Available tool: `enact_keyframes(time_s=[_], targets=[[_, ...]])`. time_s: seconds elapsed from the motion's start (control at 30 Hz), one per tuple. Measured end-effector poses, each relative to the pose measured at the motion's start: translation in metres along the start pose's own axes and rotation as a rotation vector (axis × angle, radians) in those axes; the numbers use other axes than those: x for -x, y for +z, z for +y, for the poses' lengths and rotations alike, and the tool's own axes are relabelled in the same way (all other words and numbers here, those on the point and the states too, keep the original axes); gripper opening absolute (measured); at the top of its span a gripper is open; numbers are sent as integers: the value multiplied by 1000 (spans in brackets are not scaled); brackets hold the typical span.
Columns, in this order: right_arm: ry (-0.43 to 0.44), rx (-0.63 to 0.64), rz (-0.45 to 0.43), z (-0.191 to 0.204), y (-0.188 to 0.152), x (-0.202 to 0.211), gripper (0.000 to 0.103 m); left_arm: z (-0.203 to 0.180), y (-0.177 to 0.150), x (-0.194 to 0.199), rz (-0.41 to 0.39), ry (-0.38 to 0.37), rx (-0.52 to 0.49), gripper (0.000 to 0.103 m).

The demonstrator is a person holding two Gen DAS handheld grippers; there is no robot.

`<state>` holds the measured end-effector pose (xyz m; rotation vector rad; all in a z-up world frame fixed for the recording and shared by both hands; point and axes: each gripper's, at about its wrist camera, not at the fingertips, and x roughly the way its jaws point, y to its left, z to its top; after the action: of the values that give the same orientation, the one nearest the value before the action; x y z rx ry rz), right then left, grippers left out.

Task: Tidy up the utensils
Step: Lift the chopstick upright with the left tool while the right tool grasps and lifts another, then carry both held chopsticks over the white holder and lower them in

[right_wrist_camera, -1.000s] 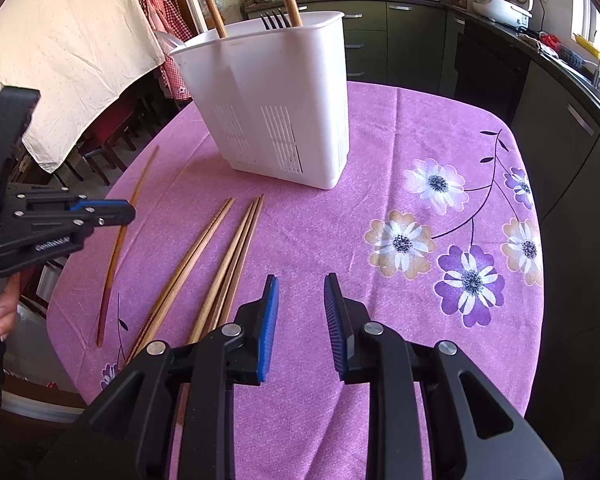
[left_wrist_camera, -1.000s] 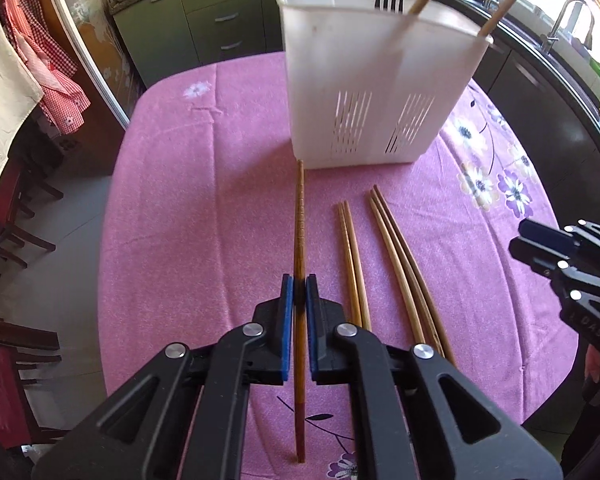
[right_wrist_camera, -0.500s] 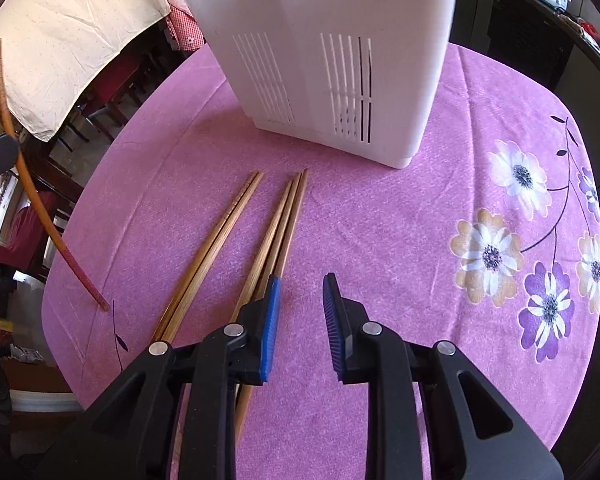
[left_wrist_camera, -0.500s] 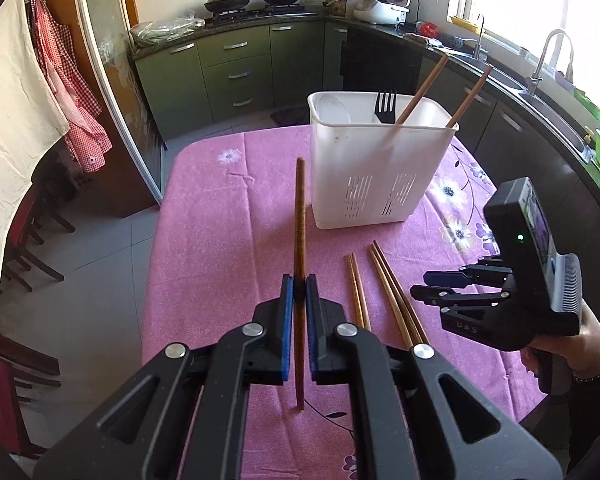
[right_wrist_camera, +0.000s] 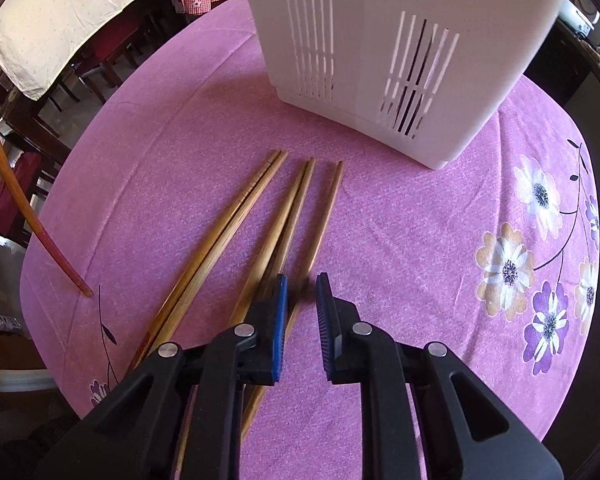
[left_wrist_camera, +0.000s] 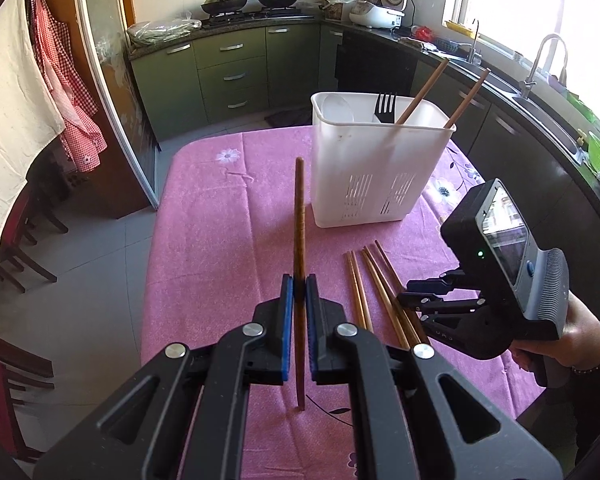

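My left gripper point(left_wrist_camera: 299, 286) is shut on a dark wooden chopstick point(left_wrist_camera: 299, 216) and holds it above the pink tablecloth point(left_wrist_camera: 220, 216). The chopstick also shows at the left of the right wrist view point(right_wrist_camera: 32, 224). The white slotted utensil holder point(left_wrist_camera: 376, 168) stands at the far side with a black fork point(left_wrist_camera: 385, 107), a white spoon point(left_wrist_camera: 337, 107) and two chopsticks point(left_wrist_camera: 422, 92) in it. Several light wooden chopsticks point(right_wrist_camera: 276, 224) lie on the cloth. My right gripper point(right_wrist_camera: 302, 300) is open, low over the rightmost chopstick point(right_wrist_camera: 324, 216). It also shows in the left wrist view point(left_wrist_camera: 410, 300).
The table's near edge point(right_wrist_camera: 52, 312) and left edge drop to a tiled floor point(left_wrist_camera: 96, 272). Wooden chairs point(left_wrist_camera: 20, 248) stand at the left. Kitchen cabinets point(left_wrist_camera: 236, 76) and a sink counter point(left_wrist_camera: 532, 92) run behind and to the right.
My left gripper has lifted the dark chopstick off the cloth and pulled back. My right gripper has moved down and forward over the lying chopsticks, still open.
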<state>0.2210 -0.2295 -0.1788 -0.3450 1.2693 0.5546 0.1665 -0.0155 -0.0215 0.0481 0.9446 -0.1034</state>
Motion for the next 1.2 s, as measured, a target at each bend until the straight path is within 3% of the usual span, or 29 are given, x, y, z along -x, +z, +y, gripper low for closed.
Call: enact_keyframes(time_s=[0.13, 0.2, 0.33, 0.53, 0.8, 1.03, 1.2], targets=[[-40, 25, 9, 14, 12, -6, 15, 0, -1, 1, -2, -4, -3, 6], [-45, 37, 7, 18, 16, -9, 9, 0, -2, 1, -3, -3, -7, 6], [-69, 61, -2, 25, 13, -9, 7, 0, -2, 2, -4, 0, -10, 6], [-32, 33, -152, 19, 2, 43, 7, -1, -5, 8, -14, 1, -19, 6], [-19, -20, -414, -2, -54, 141, 7, -4, -8, 26, -58, 7, -27, 6], [-17, -50, -486, -19, -103, 174, 7, -9, -14, 31, -59, 17, -43, 6], [-9, -69, -498, -22, -115, 178, 7, -10, -15, 32, -62, 23, -46, 6]])
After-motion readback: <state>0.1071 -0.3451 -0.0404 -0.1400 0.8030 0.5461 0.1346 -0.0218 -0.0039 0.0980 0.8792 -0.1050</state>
